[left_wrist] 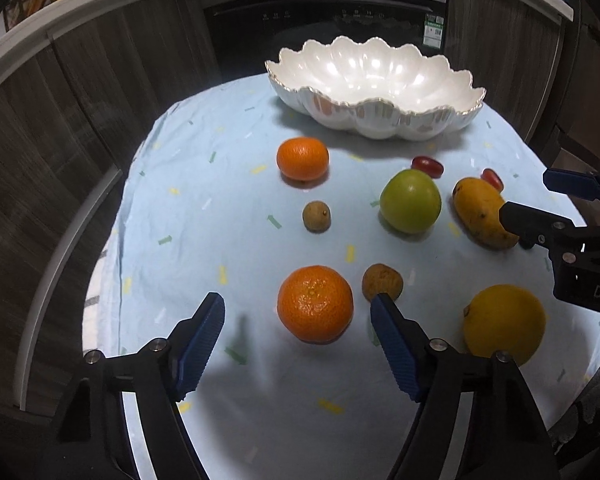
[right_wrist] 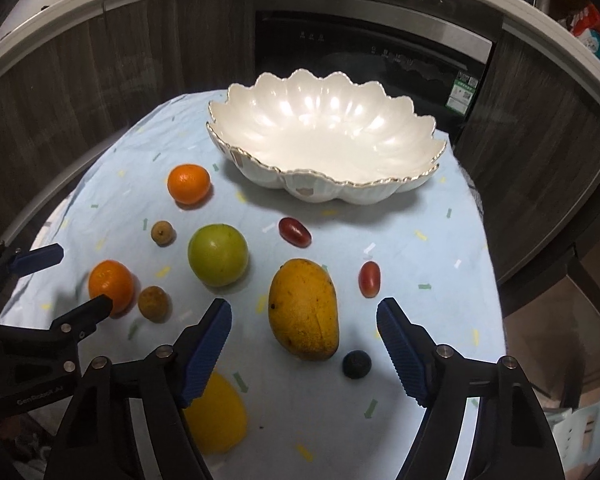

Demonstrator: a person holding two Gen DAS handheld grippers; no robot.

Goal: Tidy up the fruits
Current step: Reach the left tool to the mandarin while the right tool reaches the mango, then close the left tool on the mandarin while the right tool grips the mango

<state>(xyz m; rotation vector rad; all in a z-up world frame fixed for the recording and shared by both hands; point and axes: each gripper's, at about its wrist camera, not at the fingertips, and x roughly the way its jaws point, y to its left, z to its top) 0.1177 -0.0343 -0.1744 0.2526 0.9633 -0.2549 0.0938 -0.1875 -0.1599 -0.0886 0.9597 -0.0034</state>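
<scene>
Orange tangerine (left_wrist: 315, 304) sits between my left hand-held gripper (left_wrist: 298, 322) jaws, mango (right_wrist: 304, 309) between my right hand-held gripper (right_wrist: 304, 322); both agape, empty. Off-centre closing risks rolling fruit away.

Left claw (left_wrist: 298, 312) and right claw (right_wrist: 304, 316) angled down, jaws apart, empty.

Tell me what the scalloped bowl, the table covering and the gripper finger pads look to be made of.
Scalloped bowl: probably glazed ceramic, glossy pearl-white with sharp highlights and a thin gold-toned rim. Table covering: thin woven fabric, matte pale blue with printed confetti marks; soft creases show it. Finger pads of the left gripper: blue, ribbed, matte, likely rubber or soft plastic, on black rigid arms that look like plastic.
</scene>
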